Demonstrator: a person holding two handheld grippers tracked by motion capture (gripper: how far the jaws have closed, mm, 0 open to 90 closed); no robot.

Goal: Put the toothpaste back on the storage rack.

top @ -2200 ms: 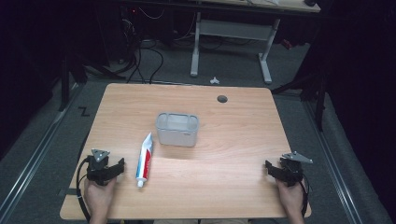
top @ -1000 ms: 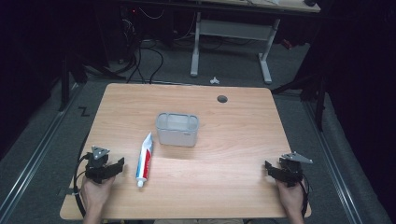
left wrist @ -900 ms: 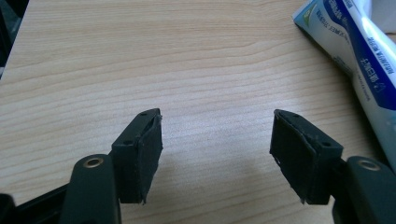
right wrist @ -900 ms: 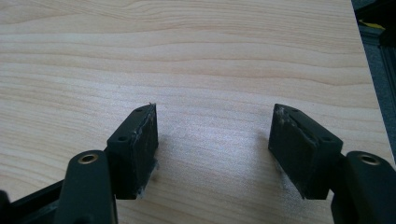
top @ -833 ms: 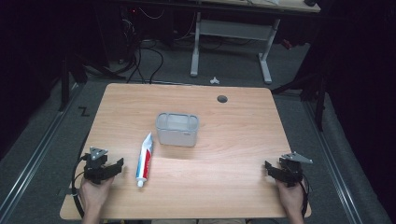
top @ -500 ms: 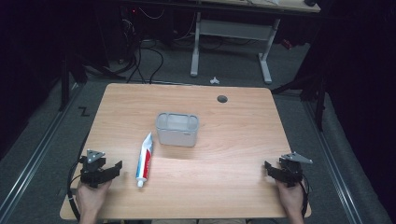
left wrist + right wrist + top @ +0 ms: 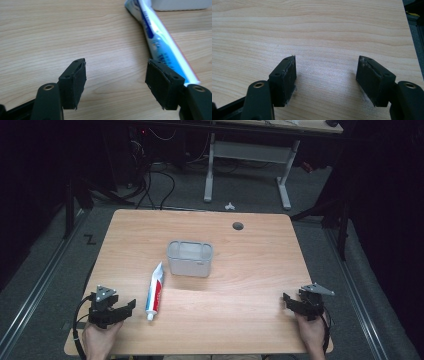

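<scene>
Toothpaste tube (image 7: 154, 290) lies just beside the left tool (image 7: 120, 309), jaws apart; right tool (image 7: 292, 302), also apart, near the table (image 7: 250, 270) edge.

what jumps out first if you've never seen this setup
The toothpaste tube stands out, lying flat on the wooden table left of centre, its cap end toward the person. Just beyond it sits a translucent box, mid-table. At the near corners, the left gripper and right gripper rest with jaws open; the left one is the nearer to the tube.
</scene>
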